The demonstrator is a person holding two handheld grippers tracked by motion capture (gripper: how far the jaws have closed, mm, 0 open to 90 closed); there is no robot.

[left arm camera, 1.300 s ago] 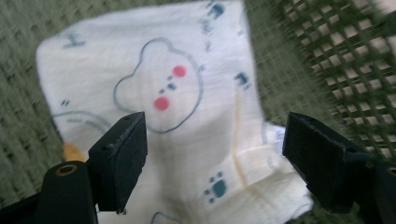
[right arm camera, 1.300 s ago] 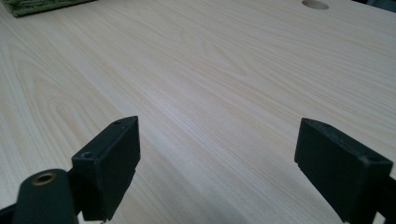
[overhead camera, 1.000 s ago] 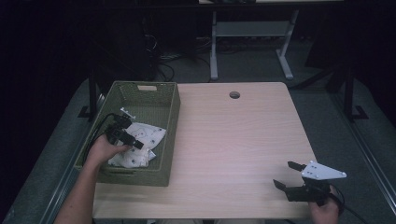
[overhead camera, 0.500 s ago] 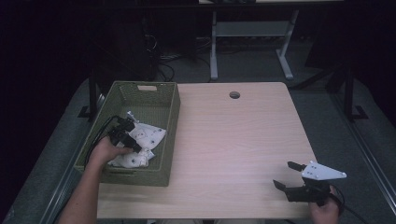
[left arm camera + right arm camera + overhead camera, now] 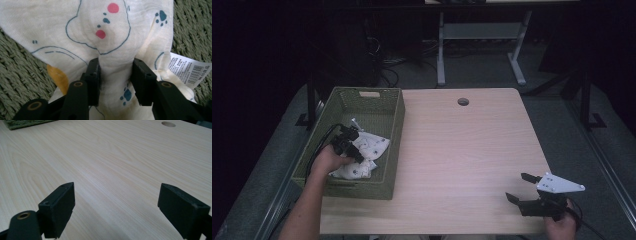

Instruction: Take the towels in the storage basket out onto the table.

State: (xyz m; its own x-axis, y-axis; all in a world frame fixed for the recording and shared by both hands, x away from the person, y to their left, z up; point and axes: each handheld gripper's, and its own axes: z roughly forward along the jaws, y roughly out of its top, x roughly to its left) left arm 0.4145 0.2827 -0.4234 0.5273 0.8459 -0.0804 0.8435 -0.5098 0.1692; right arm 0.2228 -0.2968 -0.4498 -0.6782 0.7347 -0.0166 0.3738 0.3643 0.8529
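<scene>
Left gripper pinches a cream cotton cloth printed with blue outlines and pink dots inside the green woven basket.

Its black jaws, wide apart a second ago as the hand reached into the basket, have just been closing and now bunch a ridge of the fabric between their pads; the cloth, white care label trailing, lies crumpled on the basket floor at the left of the pale wooden table. The grip looks secure enough for lifting the cloth out. The right gripper rests at the table's near right corner, jaws spread wide and holding nothing.
</scene>
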